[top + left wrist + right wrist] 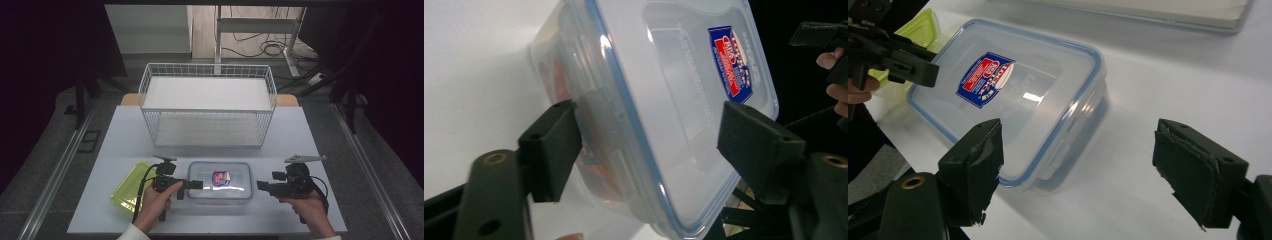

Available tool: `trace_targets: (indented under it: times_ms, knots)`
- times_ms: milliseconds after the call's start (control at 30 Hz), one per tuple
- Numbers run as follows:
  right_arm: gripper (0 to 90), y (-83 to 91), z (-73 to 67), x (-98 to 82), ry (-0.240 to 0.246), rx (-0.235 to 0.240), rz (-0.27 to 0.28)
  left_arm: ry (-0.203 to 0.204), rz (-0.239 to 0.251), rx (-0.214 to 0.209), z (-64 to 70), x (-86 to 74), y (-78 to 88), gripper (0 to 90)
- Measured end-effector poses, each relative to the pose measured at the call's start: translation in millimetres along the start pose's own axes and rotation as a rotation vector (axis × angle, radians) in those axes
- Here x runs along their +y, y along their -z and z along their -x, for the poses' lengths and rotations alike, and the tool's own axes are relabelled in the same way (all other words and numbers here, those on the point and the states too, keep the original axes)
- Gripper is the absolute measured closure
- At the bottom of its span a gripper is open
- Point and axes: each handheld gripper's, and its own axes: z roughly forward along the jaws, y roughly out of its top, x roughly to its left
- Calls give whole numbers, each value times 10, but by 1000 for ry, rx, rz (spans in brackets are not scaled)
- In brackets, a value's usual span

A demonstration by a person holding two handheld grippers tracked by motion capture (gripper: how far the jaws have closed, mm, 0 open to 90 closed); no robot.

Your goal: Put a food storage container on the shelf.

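A clear plastic box (225,192) with a blue-rimmed lid and a red and blue label lies near the table's front edge. My left gripper (196,184) reaches over its left end. In the left gripper view the box's end (684,100) sits between the two jaws of my left gripper (649,145): one pad is at the side latch, the other stands over the lid, and I see no firm squeeze. My right gripper (260,186) waits just off the box's right end. It is open (1078,160), with nothing between its jaws and the box (1023,100) ahead of it.
A yellow-green lid (131,186) lies on the table left of the box, beside my left hand. A white wire basket rack (150,90) stands at the back of the table. White table top (280,145) lies between rack and box.
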Motion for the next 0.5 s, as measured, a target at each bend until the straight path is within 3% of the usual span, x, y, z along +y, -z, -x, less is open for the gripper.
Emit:
trace_targets:
  times_ms: [133, 433, 500]
  knots:
    - [203, -115, -5, 6, -21, 41, -23, 2, -1, -6, -19, 1, 11, 294]
    - [197, -587, 95, -5, -131, 134, -108, 18, 5, -34, -75, 2, 40, 338]
    - [198, -616, 108, -1, -146, 146, -111, 16, 5, -35, -76, 2, 44, 340]
